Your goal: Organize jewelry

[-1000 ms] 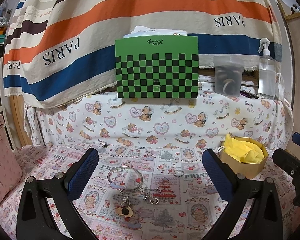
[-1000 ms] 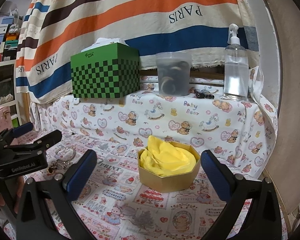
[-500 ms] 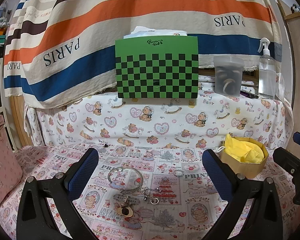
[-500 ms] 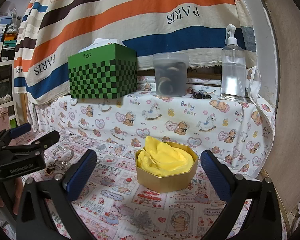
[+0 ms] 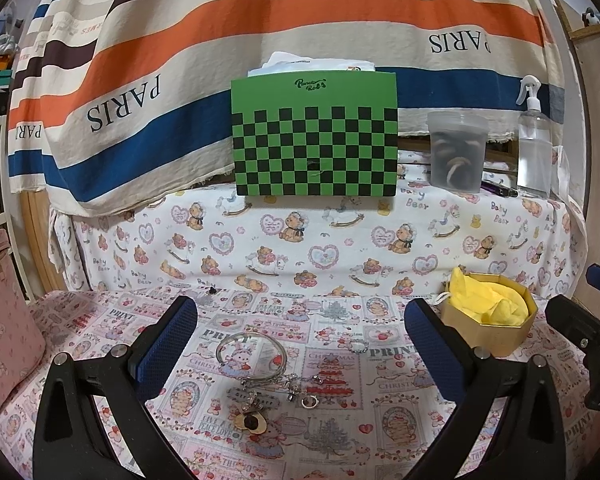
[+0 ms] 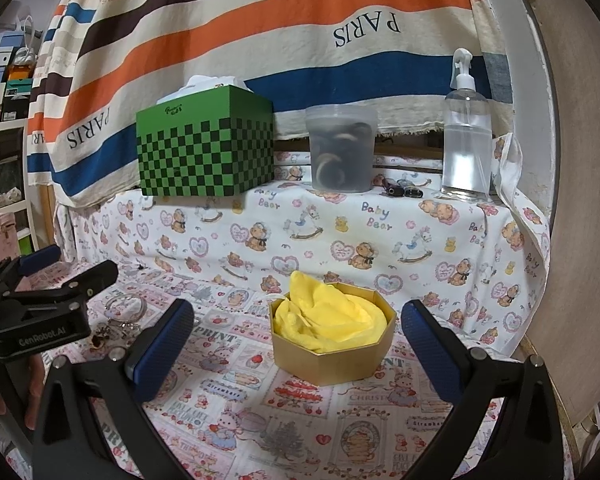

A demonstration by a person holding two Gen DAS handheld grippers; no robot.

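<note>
Left tool (image 5: 300, 344) wide over bangle (image 5: 251, 354), left of gold box (image 5: 496, 332); right tool (image 6: 292, 344) wide, empty; best pinched by its rim.

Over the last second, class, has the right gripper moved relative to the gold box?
Yes. In the right wrist view the gold box has slid left and slightly down between the open right gripper's fingers, so the gripper has shifted right.

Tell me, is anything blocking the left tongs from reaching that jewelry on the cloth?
Nothing visible does. The left tongs hang open over the bangle and charms, with only bare printed cloth between.
</note>
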